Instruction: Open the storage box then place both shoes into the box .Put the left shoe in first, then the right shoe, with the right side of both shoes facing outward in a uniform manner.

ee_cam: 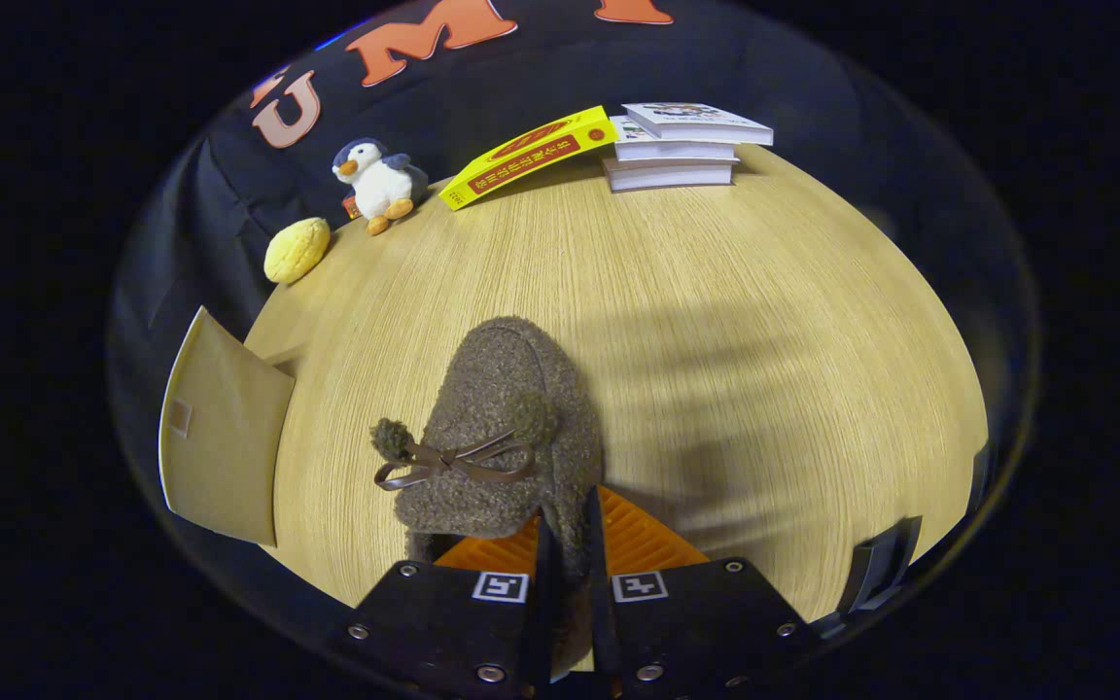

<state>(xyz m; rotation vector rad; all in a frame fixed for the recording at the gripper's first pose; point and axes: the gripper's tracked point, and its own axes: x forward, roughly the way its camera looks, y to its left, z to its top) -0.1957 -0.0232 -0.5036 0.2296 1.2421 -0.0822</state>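
Fuzzy brown shoe (507, 428) hangs from your gripper (568, 544), fingers nearly closed, pinching the rim at its near end. Long axis runs straight ahead from the fingers, away over the wooden table (764, 321); bow on top. Box flap (220, 428) lies off to the left, near the shoe. Swing left, likely.

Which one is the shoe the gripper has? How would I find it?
On the wooden table, look just ahead of the gripper. The shoe is pinched between its fingers there. It is brown and fuzzy, with a thin bow and two pompoms, unlike the penguin toy.
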